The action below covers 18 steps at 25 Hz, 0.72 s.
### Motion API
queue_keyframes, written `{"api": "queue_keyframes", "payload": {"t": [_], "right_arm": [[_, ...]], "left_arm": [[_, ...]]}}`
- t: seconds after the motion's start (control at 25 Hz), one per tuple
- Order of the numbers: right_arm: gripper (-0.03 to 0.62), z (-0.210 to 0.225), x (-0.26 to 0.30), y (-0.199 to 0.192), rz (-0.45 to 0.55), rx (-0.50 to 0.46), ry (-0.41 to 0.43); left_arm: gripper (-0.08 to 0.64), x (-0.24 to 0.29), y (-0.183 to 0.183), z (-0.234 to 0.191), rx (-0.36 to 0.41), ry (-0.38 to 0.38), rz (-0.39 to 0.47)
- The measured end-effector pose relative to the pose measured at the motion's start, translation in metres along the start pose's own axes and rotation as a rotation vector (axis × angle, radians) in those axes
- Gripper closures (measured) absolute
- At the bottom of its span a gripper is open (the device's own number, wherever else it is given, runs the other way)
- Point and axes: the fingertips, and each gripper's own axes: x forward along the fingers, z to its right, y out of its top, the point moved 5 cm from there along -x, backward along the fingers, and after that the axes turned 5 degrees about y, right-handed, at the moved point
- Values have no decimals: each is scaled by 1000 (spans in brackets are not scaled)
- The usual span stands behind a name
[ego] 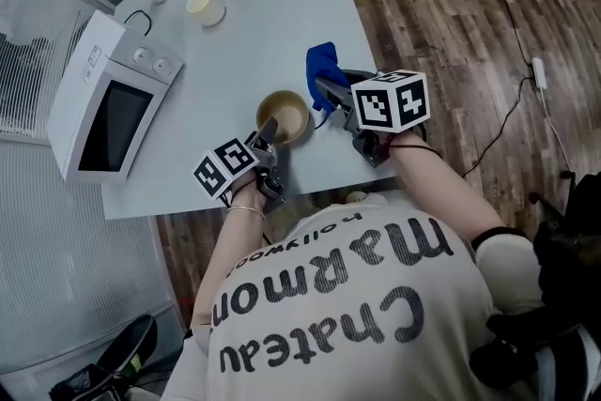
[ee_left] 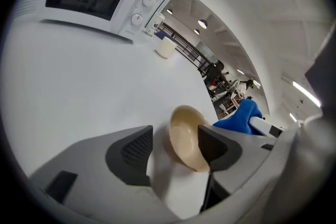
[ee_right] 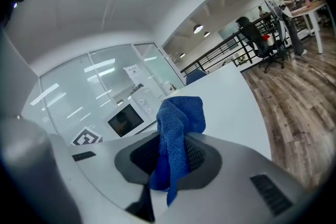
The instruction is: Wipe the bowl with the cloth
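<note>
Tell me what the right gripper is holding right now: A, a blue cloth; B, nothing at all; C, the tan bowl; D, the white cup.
A: in the right gripper view, the right gripper has its jaws pressed together on a blue cloth that bunches up above them, while the tan bowl sits on the table, outside those jaws.
</note>
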Motion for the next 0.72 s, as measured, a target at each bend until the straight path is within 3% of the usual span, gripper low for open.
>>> {"api": "queue_keyframes", "payload": {"t": [0.16,0.28,0.36,0.4,0.52,0.72], "right_arm": [[526,-29,-6,0,33,-19,18],[526,-57,-5,16,86,-57,62],[526,-79,-5,15,82,-85,61],[526,-90,-7,9,75,-91,49],[526,-124,-18,-11,76,-77,23],[526,-165,-41,-49,95,-46,-20]], "left_arm": [[281,-40,17,-6,10,38,153],[341,-68,33,3,2,-14,262],[390,-88,30,4,28,-52,268],[482,-100,25,1,44,-61,263],[557,-135,7,-13,55,-99,263],[563,-171,-21,-44,40,-139,212]]}}
